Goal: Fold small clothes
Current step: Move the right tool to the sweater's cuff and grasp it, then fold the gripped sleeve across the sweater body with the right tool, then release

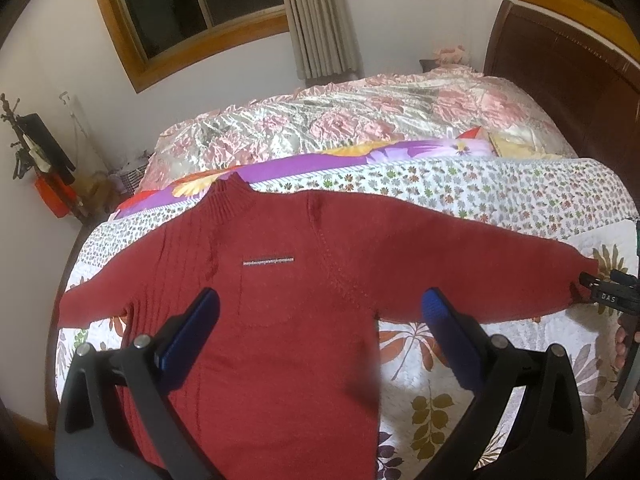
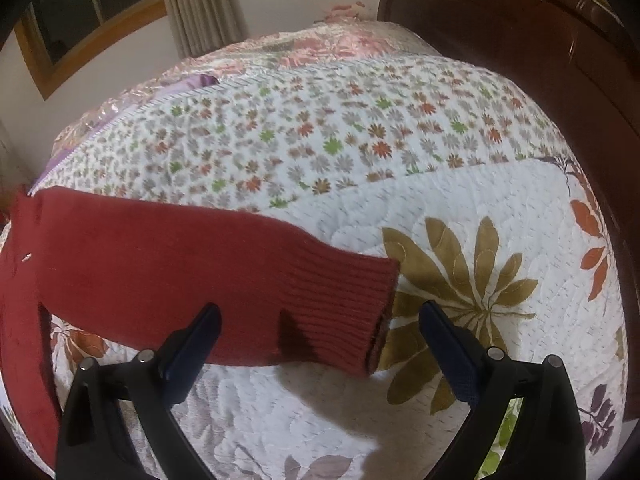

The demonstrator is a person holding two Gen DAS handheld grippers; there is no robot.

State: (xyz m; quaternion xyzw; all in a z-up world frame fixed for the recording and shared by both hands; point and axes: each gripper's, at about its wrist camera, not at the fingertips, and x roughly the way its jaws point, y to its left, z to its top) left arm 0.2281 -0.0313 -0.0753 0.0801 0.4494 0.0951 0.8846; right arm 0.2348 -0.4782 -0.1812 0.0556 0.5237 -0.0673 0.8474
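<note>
Left claw (image 1: 320,304) and right claw (image 2: 320,316) both gape wide.

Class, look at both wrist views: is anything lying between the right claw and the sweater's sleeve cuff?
Nothing visible does. The right claw is open just above the ribbed cuff of the red sweater, with only the bare quilt around it.

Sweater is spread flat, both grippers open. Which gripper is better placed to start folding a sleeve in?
Right. The right gripper is open directly over the ribbed cuff of the outstretched sleeve. The left gripper is open above the red sweater body, away from either cuff.
</note>
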